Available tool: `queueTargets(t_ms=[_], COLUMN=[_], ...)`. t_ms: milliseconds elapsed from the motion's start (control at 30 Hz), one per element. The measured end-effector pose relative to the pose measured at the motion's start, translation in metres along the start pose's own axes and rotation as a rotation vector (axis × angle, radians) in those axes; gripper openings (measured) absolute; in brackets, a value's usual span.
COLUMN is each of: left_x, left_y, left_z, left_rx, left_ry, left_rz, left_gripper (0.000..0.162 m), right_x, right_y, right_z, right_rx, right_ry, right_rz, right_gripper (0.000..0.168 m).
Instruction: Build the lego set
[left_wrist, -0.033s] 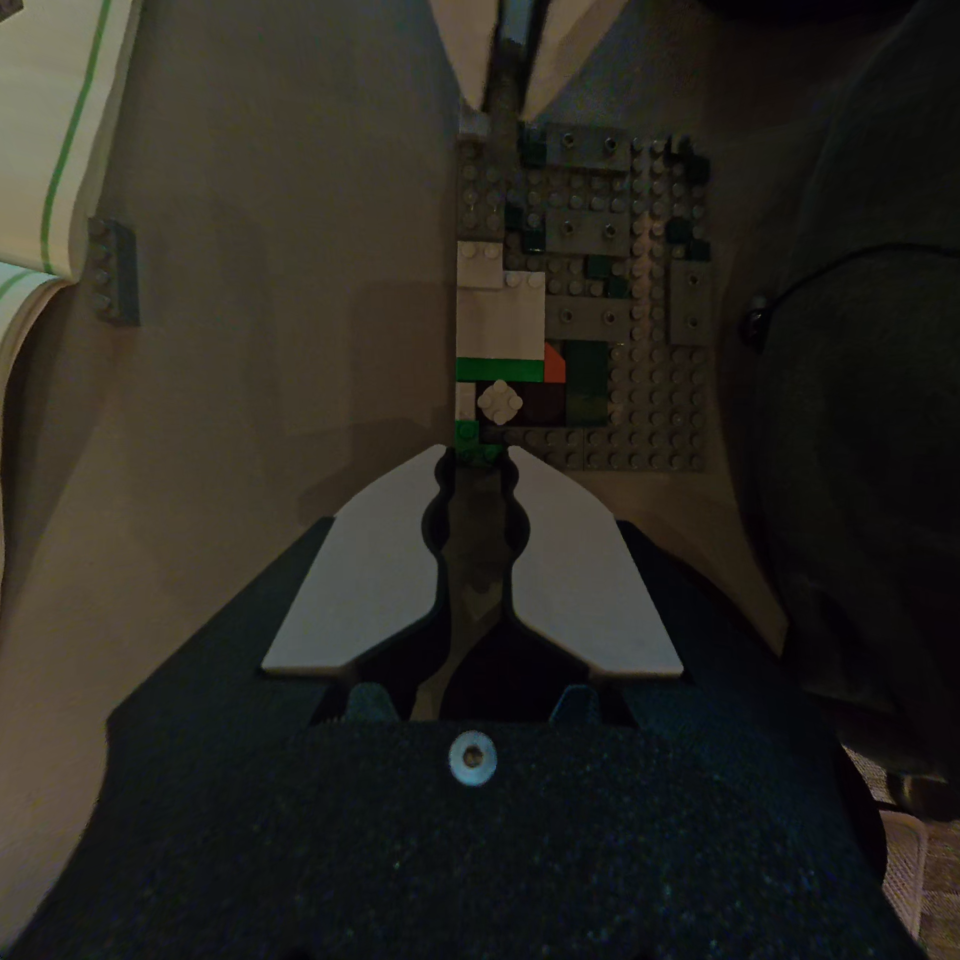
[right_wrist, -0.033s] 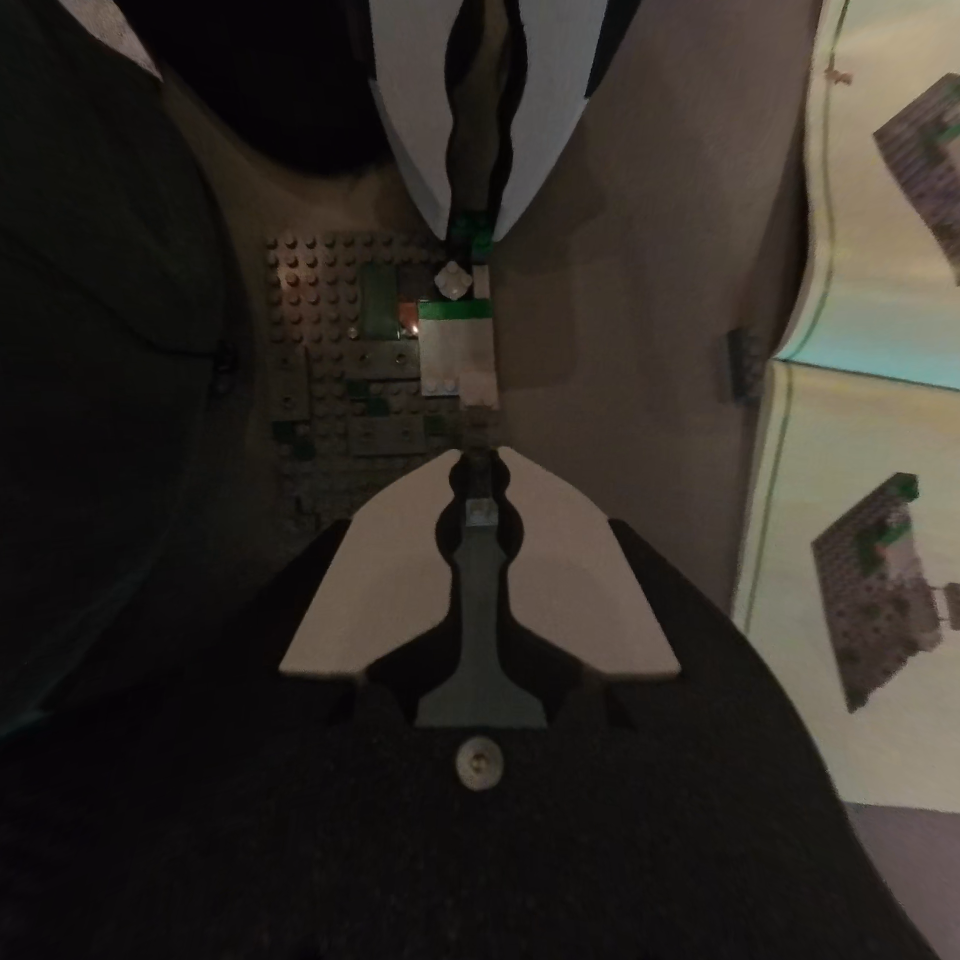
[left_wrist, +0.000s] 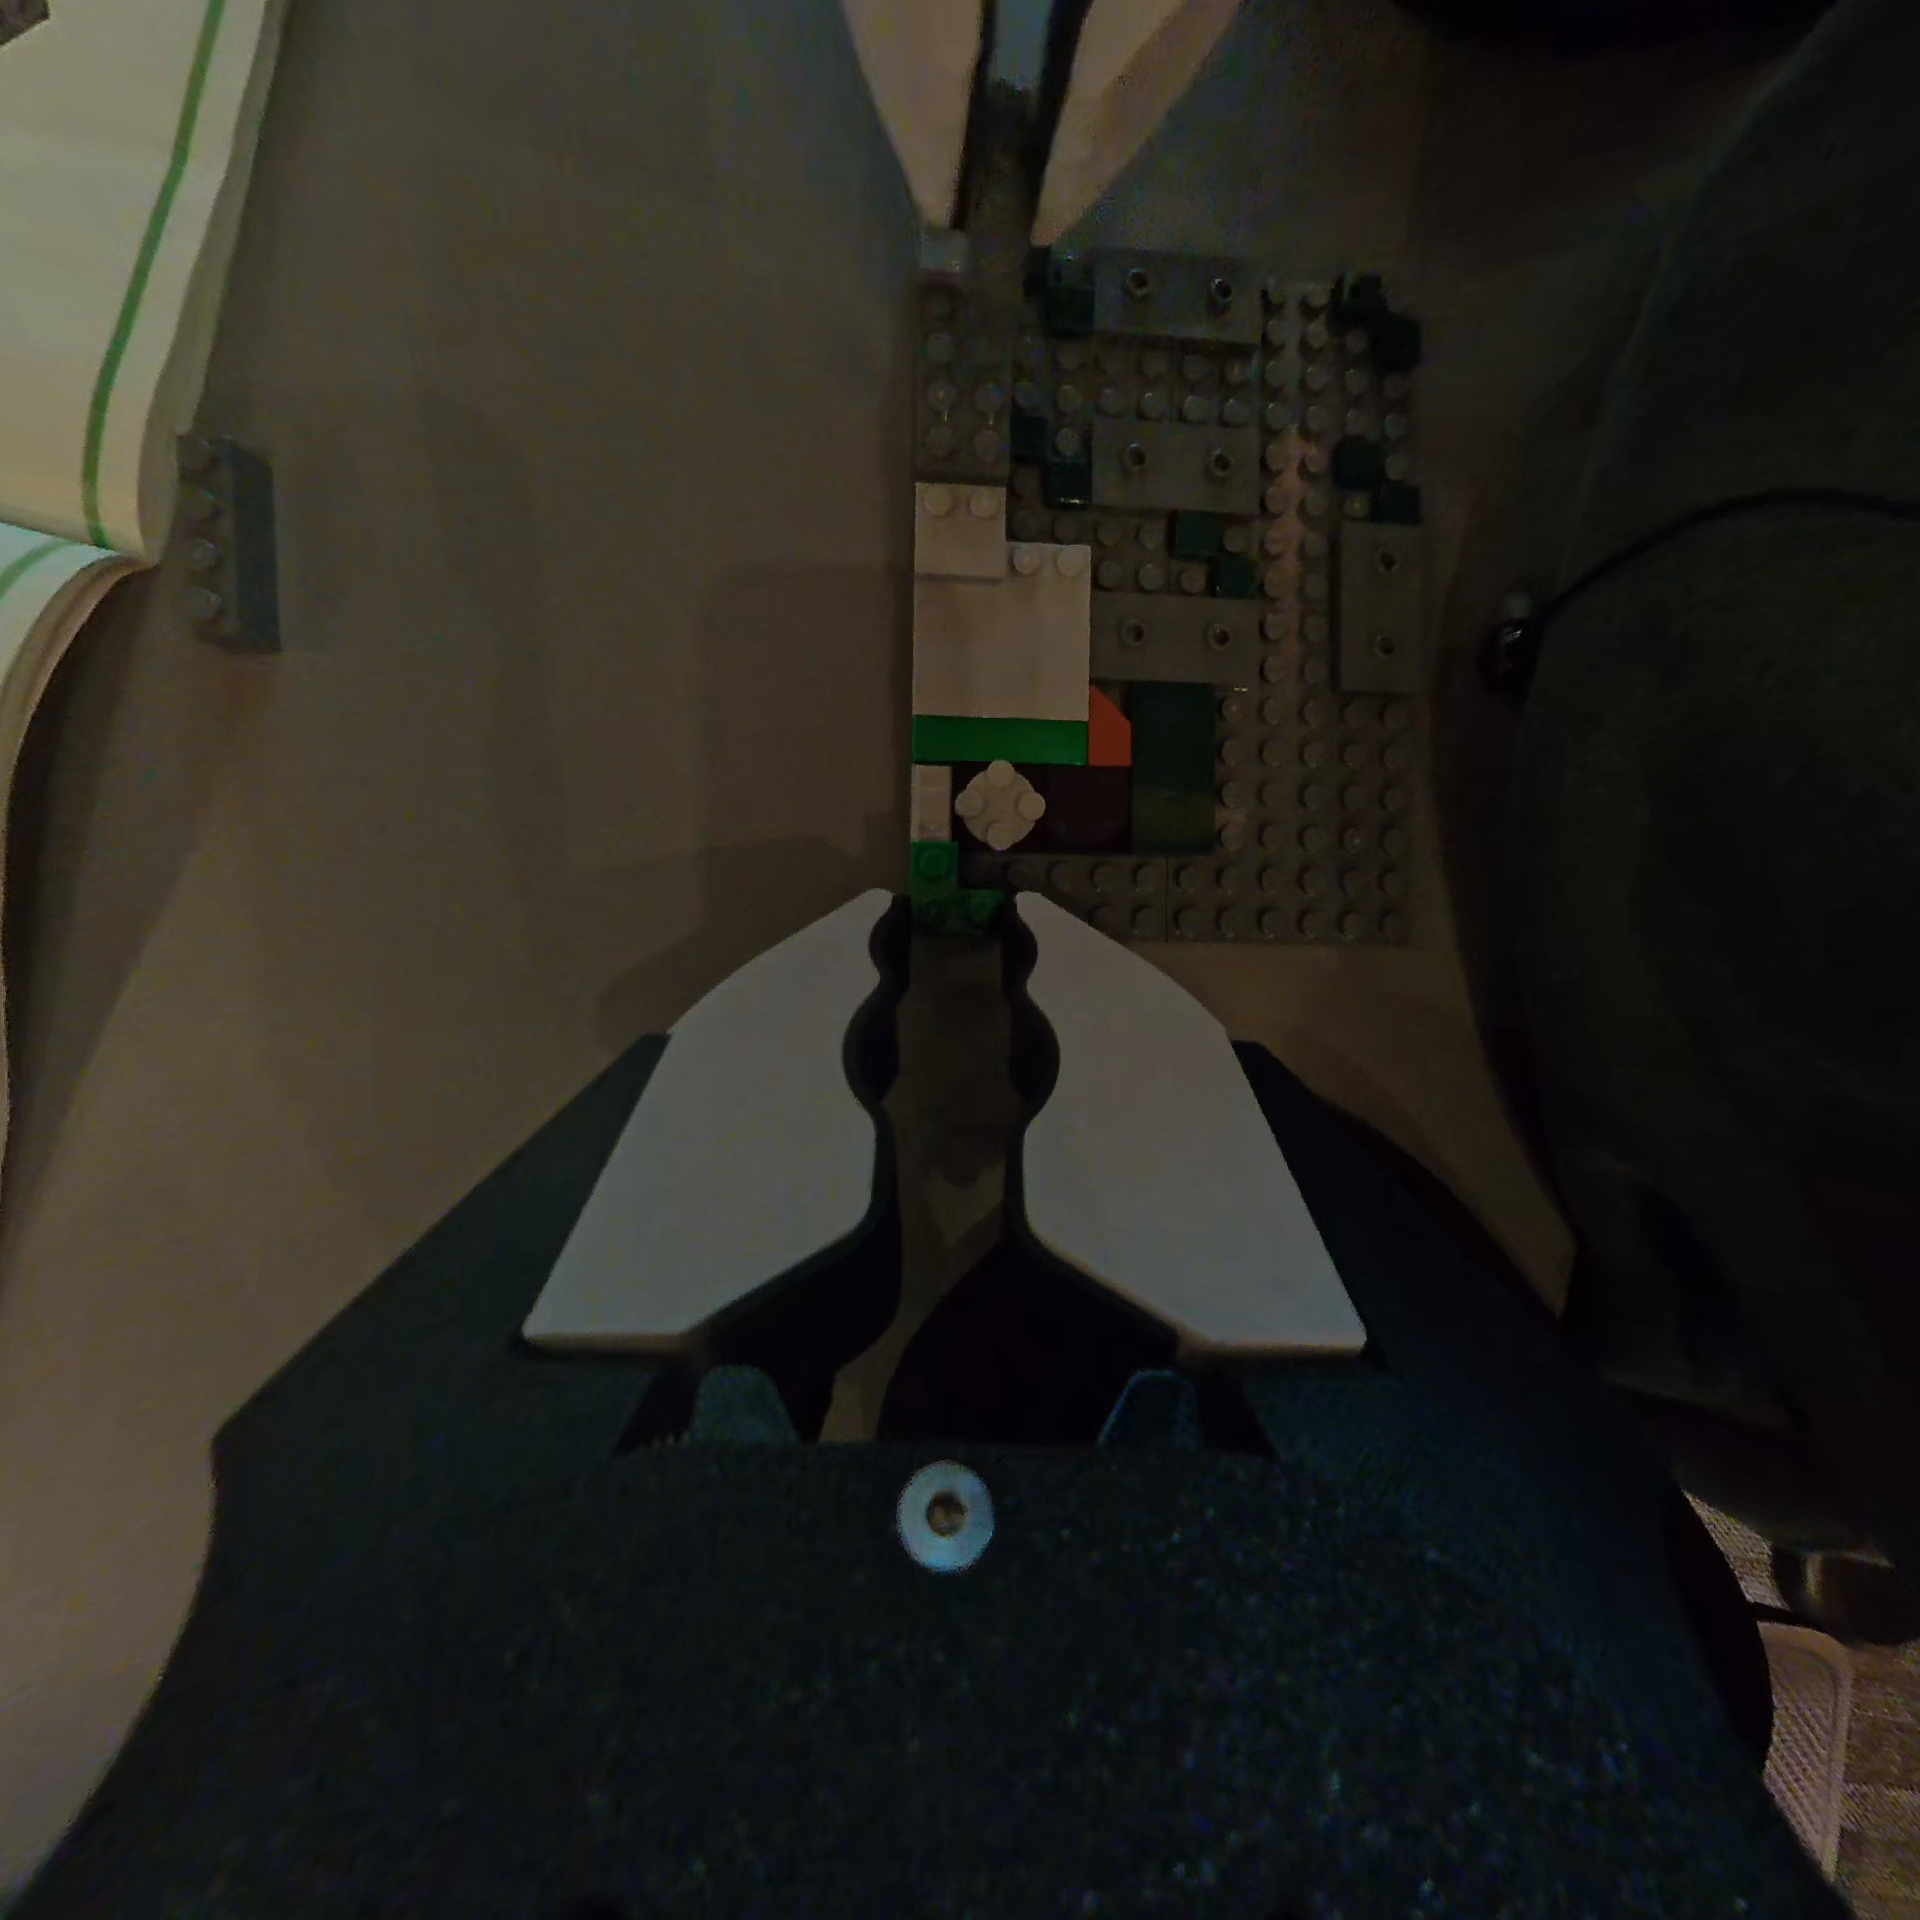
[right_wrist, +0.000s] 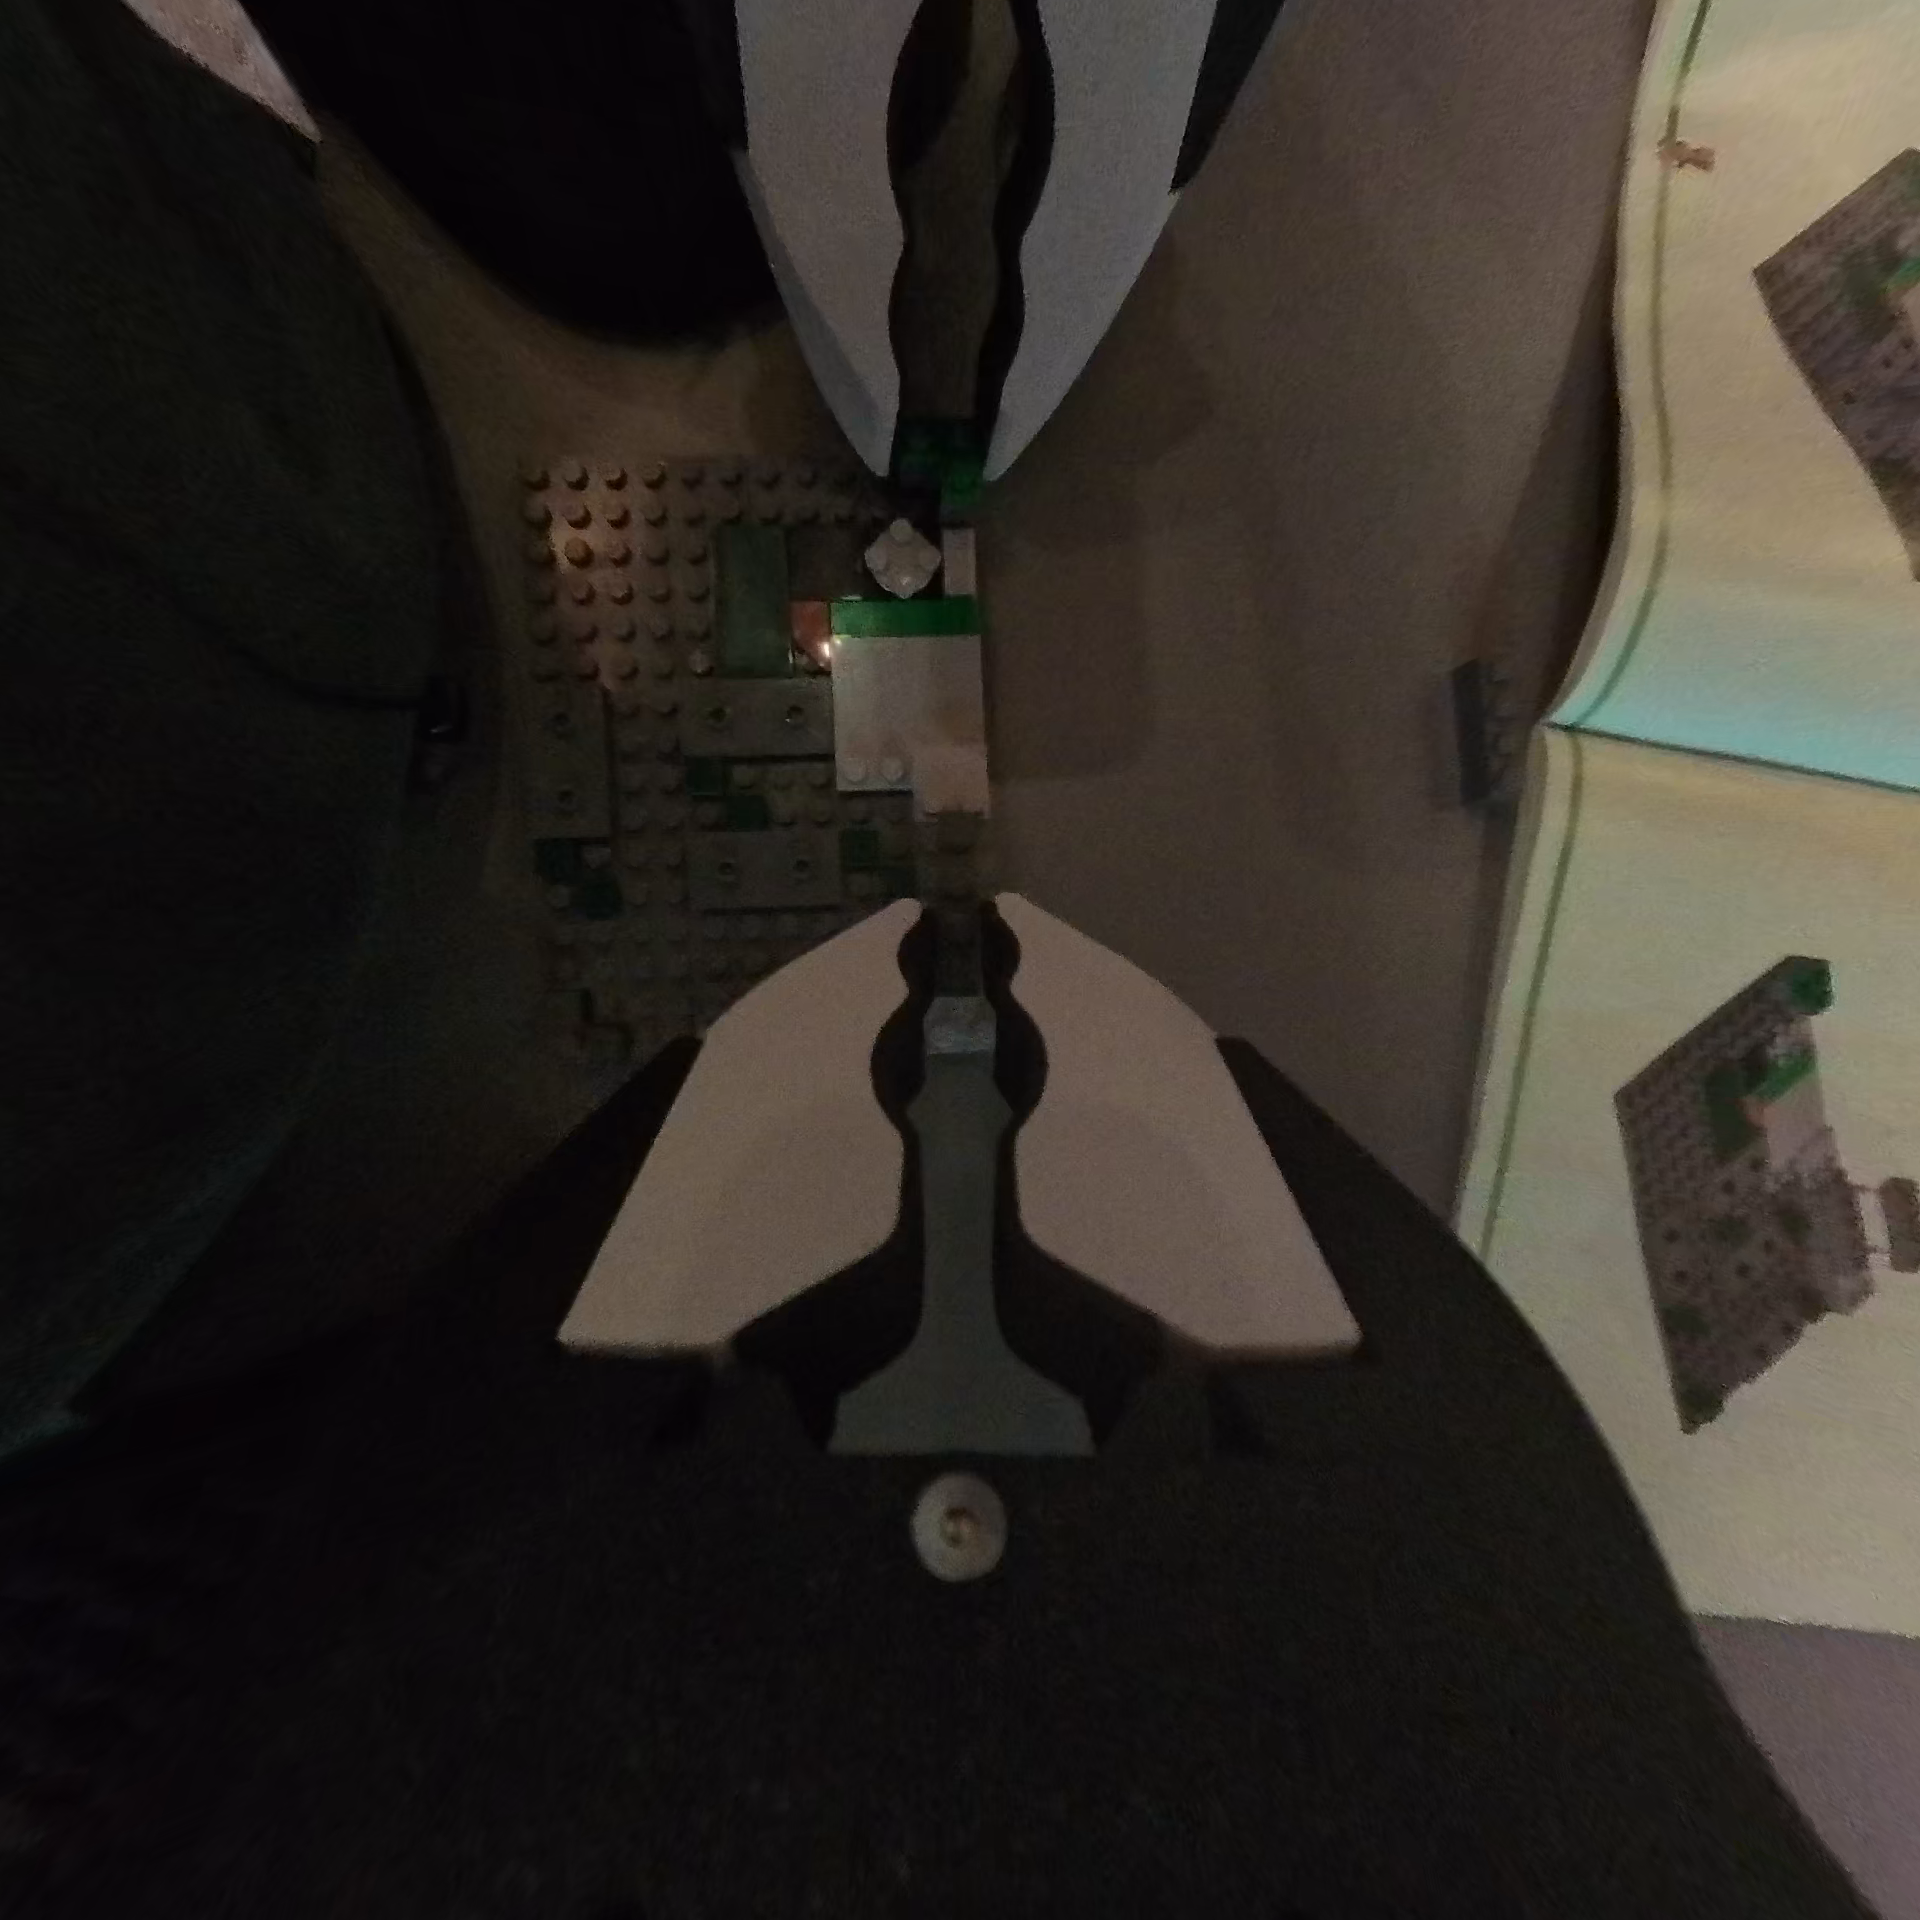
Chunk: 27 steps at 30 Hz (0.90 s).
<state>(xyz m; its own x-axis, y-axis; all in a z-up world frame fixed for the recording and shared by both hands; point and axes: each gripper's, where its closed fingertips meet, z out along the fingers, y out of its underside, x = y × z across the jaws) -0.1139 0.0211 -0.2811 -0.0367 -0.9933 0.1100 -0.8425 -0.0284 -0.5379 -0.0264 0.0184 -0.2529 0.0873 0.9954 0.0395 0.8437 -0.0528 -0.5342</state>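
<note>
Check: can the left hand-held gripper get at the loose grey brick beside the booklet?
Probably yes. The grey brick lies alone on bare table, nothing between; but the left hand-held gripper must first release the green piece.

The grey baseplate (left_wrist: 1309, 852) looks like hard studded plastic with a dull sheen; the white bricks (left_wrist: 1003, 634) and green strip (left_wrist: 997, 740) on it are smooth and slightly glossy. The left gripper (left_wrist: 956, 902) has matt white fingers (left_wrist: 748, 1143) on a grainy black body, with a shiny metal screw (left_wrist: 944, 1515). The booklet (right_wrist: 1766, 727) is smooth paper; the tabletop (left_wrist: 571, 520) is plain and matt
</note>
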Motion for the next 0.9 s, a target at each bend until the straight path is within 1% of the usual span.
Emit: queueTargets(t_ms=[233, 900], left_x=[-0.001, -0.001], left_y=[0.002, 0.003], left_z=[-0.001, -0.001], left_rx=[0.0, -0.003], left_ry=[-0.003, 0.0], left_rz=[-0.007, -0.006], left_gripper=[0.017, 0.017], right_x=[-0.004, -0.005], right_y=[0.005, 0.006], right_z=[0.015, 0.02], right_rx=[-0.041, -0.051], right_ry=[-0.057, -0.075], right_rz=[-0.008, -0.01], right_gripper=[0.008, 0.008])
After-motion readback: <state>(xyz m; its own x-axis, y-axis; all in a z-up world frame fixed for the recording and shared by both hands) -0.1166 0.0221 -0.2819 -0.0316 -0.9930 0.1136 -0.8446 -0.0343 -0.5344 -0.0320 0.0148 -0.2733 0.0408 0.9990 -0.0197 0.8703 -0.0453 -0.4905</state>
